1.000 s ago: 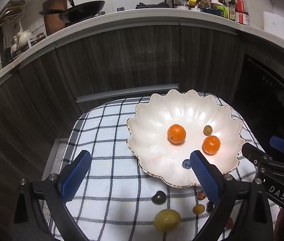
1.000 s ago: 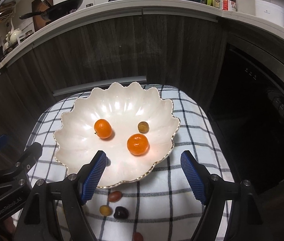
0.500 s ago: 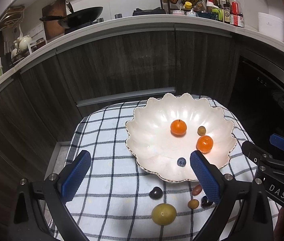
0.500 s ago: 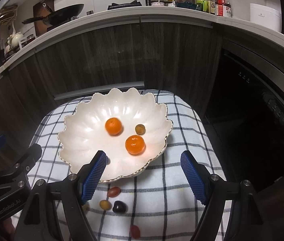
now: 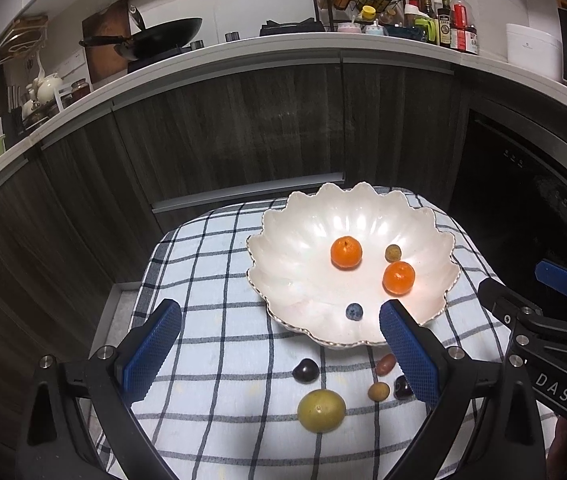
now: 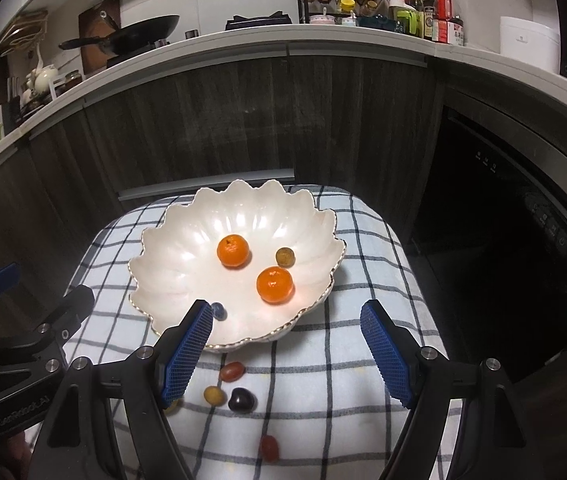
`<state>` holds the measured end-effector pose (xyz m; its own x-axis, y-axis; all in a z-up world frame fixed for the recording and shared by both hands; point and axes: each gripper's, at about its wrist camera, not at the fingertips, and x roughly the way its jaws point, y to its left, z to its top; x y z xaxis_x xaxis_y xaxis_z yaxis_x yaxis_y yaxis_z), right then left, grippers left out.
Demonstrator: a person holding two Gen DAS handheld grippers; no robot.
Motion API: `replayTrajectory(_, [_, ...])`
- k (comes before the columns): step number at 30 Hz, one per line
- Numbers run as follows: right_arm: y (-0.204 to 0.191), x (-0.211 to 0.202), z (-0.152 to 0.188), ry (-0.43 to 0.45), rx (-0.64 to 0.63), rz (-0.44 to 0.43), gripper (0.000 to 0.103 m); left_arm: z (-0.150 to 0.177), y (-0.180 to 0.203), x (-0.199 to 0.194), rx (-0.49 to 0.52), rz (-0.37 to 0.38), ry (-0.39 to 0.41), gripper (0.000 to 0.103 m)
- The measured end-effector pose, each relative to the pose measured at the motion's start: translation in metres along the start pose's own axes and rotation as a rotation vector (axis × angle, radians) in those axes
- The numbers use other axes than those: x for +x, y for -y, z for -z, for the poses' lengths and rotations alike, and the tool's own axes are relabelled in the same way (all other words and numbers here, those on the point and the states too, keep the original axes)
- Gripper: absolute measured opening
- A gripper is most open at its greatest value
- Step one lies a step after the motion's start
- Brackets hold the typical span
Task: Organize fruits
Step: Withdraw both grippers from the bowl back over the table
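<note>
A white scalloped bowl (image 5: 303,280) (image 6: 171,276) sits on a checked cloth. It holds two oranges (image 5: 346,253) (image 5: 398,278), a small brown-green fruit (image 5: 392,253) and a blueberry (image 5: 353,311). On the cloth in front of the bowl lie a yellow-green fruit (image 5: 320,410), a dark plum (image 5: 306,370), a red cherry tomato (image 5: 385,363), a small yellow fruit (image 5: 378,391) and another dark fruit (image 6: 240,399). A further red fruit (image 6: 269,448) lies nearer. My left gripper (image 5: 279,348) and right gripper (image 6: 285,350) are both open and empty, held above the cloth.
The checked cloth (image 5: 211,280) covers a small table with edges close on all sides. Dark cabinet fronts (image 5: 223,128) stand behind it, a dark appliance (image 6: 503,240) to the right. A counter above carries a wok (image 5: 155,38) and bottles (image 5: 443,20).
Both grippers have pulled back and risen from the bowl, so it looks smaller and farther. More fruit on the cloth has come into view. The jaws stayed open.
</note>
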<state>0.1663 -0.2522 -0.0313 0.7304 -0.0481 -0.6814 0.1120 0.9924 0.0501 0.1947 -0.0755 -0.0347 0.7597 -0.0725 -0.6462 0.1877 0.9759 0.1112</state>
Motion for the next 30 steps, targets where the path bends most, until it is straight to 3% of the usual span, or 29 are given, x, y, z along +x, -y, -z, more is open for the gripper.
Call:
replayTrajectory(12, [-0.001, -0.006, 0.020, -0.012, -0.015, 0.076, 0.077, 0.018, -0.003, -0.005, 0.009, 0.006, -0.017, 0.101])
replayTrajectory(30, [-0.001, 0.000, 0.057, -0.099, 0.007, 0.057, 0.083, 0.056, 0.001, 0.003, 0.071, 0.042, -0.070, 0.101])
